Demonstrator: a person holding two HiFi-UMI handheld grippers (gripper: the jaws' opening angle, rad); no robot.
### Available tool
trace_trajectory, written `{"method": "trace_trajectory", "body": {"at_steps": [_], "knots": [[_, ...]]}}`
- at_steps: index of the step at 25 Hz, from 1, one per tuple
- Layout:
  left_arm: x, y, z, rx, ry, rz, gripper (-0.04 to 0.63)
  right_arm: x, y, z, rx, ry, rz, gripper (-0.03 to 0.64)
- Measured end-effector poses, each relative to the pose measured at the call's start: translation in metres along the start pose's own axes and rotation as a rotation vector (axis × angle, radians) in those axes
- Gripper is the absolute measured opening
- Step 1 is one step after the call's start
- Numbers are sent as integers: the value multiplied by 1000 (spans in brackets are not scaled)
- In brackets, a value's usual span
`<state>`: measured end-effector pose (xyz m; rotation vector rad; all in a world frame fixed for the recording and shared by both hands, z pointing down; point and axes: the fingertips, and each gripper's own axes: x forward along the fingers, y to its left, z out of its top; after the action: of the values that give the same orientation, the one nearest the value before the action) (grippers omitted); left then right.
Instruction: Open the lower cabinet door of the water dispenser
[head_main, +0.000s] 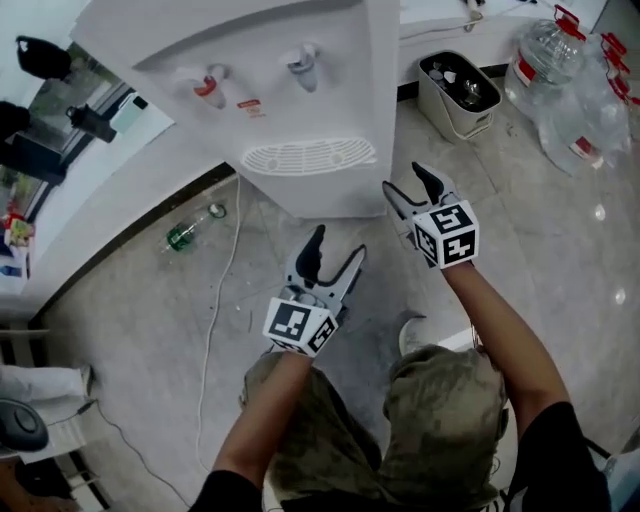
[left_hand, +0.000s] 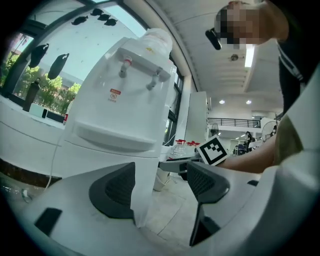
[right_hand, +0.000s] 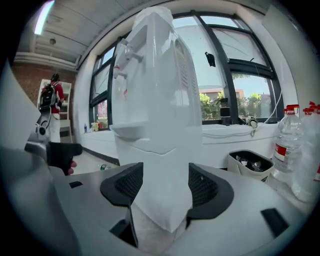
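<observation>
Currently the white water dispenser (head_main: 300, 90) is seen upright on the grey tiled floor (head_main: 150, 320), with a red and a blue tap above a drip grille. The left gripper (head_main: 338, 243) and the right gripper (head_main: 405, 180) are held near its front, jaws apart, nothing gripped. A bin (head_main: 457, 95) and water bottles (head_main: 560, 80) are placed beside it.

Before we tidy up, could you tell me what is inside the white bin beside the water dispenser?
The white bin has a dark lining and holds a few small pale items, too small to identify. Anything beneath them, and the bin's bottom, is covered.
</observation>
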<state>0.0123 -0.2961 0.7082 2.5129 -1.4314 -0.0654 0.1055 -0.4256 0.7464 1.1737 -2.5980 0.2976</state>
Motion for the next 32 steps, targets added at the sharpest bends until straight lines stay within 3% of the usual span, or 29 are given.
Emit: {"method": "trace_trajectory", "body": {"at_steps": [7,12,20,28,32], "knots": [[12,2,-23,36,1,2,301,8,6,-22,58,-48,26,249],[10,8,-42,71,69,10,301,23,5,-26,60,-85,47,249],[0,10,-52,45,58,32,301,41,4,-28,21,-98,74,249],[2,14,-60,11,48,54,301,46,5,-27,-74,-125,45,247],[2,7,-64,-8,48,40,301,45,6,-29,-56,-123,35,243]]}}
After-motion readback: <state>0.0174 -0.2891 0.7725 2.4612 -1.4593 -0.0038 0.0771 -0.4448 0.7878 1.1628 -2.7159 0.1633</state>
